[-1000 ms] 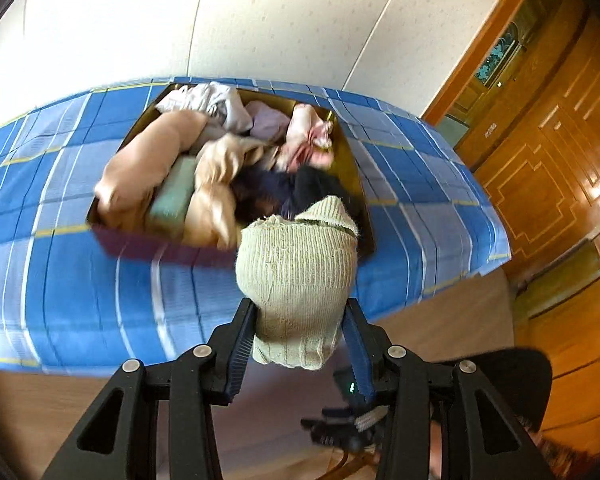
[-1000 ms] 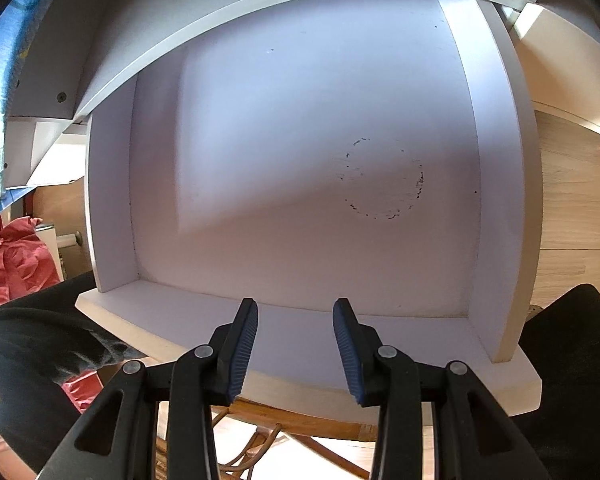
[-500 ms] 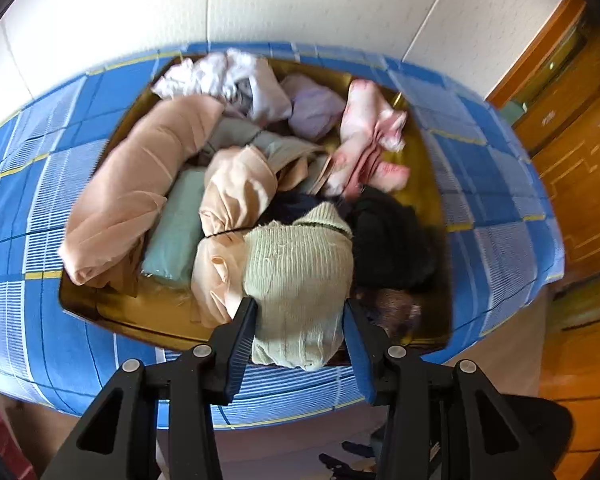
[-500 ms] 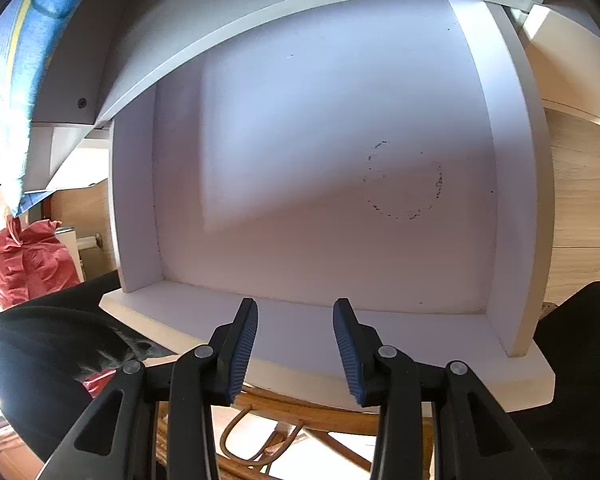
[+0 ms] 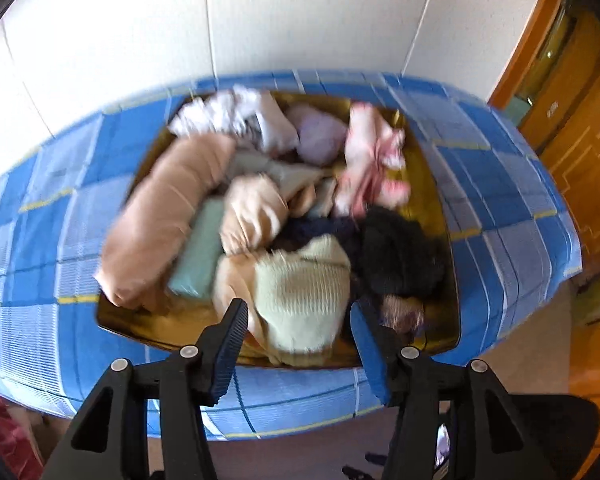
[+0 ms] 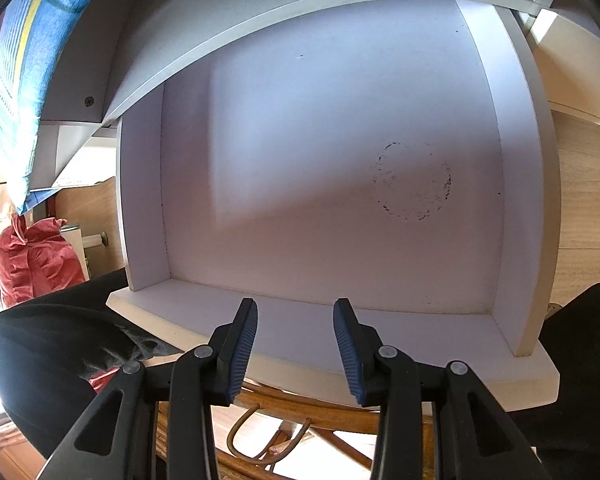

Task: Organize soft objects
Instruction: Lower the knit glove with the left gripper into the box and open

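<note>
Just now the left gripper [image 5: 298,322] has its jaws opening, and the pale green knit piece [image 5: 304,296] sits between them, no longer pinched, resting at the near edge of one yellow-lined box [image 5: 432,168]. Beyond the fingertips the box is heaped with soft things: one long peach roll [image 5: 164,216] off to the left, one teal fold [image 5: 198,252] beside it, one black fuzzy bundle [image 5: 400,252] to the right, one pink garment [image 5: 370,164] further back, and one lilac ball [image 5: 320,140] near it. The box lies on a blue checked cloth [image 5: 60,208].

The right gripper [image 6: 295,344] stands parted with nothing between its pads, pointing into one bare white drawer [image 6: 320,168]. A red bag [image 6: 32,260] sits far to its left.
</note>
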Action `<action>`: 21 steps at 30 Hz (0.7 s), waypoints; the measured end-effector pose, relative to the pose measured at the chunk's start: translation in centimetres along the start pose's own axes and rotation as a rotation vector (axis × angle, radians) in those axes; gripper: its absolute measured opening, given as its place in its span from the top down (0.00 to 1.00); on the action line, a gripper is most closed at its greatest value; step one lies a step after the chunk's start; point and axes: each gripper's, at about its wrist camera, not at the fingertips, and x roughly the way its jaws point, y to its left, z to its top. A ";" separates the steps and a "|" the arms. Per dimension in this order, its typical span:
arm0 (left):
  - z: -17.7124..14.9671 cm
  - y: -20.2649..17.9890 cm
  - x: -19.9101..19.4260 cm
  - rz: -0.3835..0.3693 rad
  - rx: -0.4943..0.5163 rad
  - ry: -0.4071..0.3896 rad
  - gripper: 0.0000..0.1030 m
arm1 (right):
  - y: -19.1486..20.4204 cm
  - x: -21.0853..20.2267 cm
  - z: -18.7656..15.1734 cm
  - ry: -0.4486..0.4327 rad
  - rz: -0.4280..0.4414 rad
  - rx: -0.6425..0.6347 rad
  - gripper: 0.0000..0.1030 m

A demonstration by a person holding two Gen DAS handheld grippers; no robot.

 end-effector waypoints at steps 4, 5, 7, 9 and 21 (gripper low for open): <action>0.1 -0.8 0.9 0.075 0.071 0.002 0.64 | 0.4 -0.4 0.0 -0.030 -0.036 -0.023 0.62; 0.0 -1.1 1.4 0.107 0.091 0.014 0.64 | 0.5 -0.8 0.0 -0.051 -0.050 -0.031 0.62; -0.1 -1.3 2.3 0.116 0.105 0.027 0.64 | 0.6 -1.4 0.1 -0.093 -0.062 -0.040 0.62; -0.1 -1.1 2.6 0.110 0.098 0.023 0.64 | 1.0 -2.3 0.2 -0.146 -0.083 -0.053 0.62; -0.9 -0.2 3.5 0.077 0.052 -0.014 0.62 | 3.0 -5.8 0.2 -0.372 -0.246 -0.163 0.62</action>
